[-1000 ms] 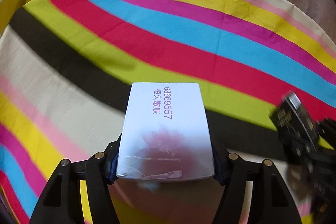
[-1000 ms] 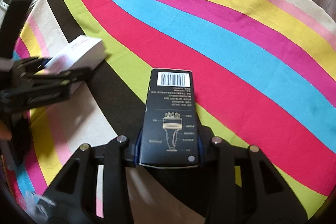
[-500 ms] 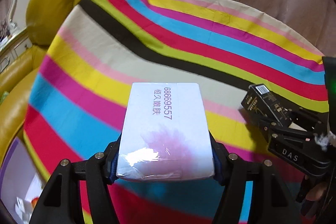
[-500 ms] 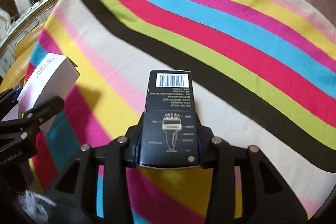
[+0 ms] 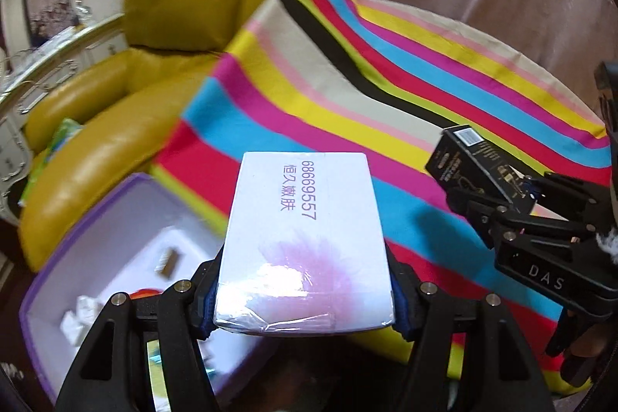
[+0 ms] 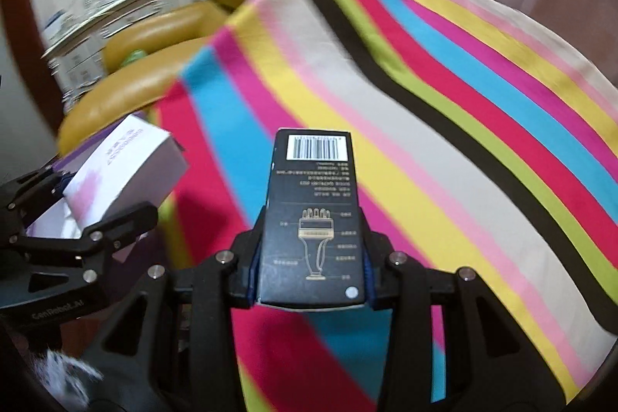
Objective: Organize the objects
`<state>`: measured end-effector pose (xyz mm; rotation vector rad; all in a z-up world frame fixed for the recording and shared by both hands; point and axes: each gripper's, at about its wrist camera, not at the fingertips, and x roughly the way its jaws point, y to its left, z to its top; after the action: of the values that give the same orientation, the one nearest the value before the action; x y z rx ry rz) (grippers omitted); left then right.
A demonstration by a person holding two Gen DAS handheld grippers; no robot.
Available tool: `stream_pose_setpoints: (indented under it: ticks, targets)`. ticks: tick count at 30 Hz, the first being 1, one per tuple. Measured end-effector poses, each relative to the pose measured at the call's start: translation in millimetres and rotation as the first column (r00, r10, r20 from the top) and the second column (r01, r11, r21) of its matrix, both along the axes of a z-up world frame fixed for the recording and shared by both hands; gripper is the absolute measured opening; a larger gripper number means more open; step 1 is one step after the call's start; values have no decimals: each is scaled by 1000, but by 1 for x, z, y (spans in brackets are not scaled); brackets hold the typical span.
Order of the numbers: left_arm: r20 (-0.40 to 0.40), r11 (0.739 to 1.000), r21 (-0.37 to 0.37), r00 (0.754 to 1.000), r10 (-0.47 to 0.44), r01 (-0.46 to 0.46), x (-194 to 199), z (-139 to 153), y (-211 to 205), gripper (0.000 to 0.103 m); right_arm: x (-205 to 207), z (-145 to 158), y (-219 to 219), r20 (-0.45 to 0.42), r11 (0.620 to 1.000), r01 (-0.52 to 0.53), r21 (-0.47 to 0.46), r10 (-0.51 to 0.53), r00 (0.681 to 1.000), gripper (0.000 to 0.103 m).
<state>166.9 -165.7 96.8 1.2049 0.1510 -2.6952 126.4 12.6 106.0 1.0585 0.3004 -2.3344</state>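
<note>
White box [image 5: 305,242] rides clamped in the left gripper's [image 5: 305,296] jaws beside the purple bin [image 5: 77,230] (likely its destination); the right gripper [image 6: 311,277] pinches the black box [image 6: 314,219] above the striped desk [image 6: 444,141].

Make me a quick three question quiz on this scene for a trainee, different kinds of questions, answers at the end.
1. True or false: the left gripper is shut on the white box.
2. Which thing does the right gripper hold?
A. a green bottle
B. the black box
C. a folded towel
3. Fill in: in the left wrist view, the open bin at lower left has a ______ rim.

Key
1. True; both fingers press its sides.
2. B, with a barcode at its far end.
3. Purple; it sits beside the striped cloth, in front of the yellow sofa.
</note>
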Motion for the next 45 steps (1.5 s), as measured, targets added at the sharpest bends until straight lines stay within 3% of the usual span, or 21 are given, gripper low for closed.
stream_pose_setpoints:
  ticks: [7,13,18,22,24,25,26,29,33,36,42,45]
  targets:
    - [-26,993,-40,993,112,-113,55,11,-50,67,40,12,-72,8,979,-199,-38,199,980,43]
    - [-17,968,-39,969,246,-247,96,5,-98,67,70,7,-134,22,945,-325,30,324,946,43]
    - [-39,946,-64,948,317,-319,121,8,-125,67,89,5,-170,17,917,-394,65,394,919,43]
    - [-57,923,-102,928,368,-372,134,15,-135,70,91,4,-185,11,912,-401,91,401,916,45]
    - [-73,878,-166,893,443,-449,142,24,-140,81,93,6,-198,5,910,-405,91,406,914,60]
    - [-89,858,-193,879,468,-477,144,28,-142,89,95,8,-202,-1,908,-409,91,411,912,77]
    - [-110,837,-223,866,488,-500,149,34,-143,95,97,10,-206,-10,904,-416,94,419,908,84]
    - [-163,807,-261,848,504,-530,162,48,-147,102,107,14,-213,-41,896,-427,123,434,900,85]
    - [-166,810,-191,832,530,-554,177,56,-163,103,116,12,-218,-48,886,-441,144,452,891,85]
    - [-140,832,-109,837,530,-545,184,57,-174,103,118,9,-220,-46,882,-444,155,456,889,85]
    - [-96,841,-61,842,531,-538,189,49,-178,103,124,7,-215,-39,878,-452,158,463,886,85]
    - [-76,842,4,839,539,-540,189,40,-185,103,126,4,-216,-36,874,-458,160,469,882,85]
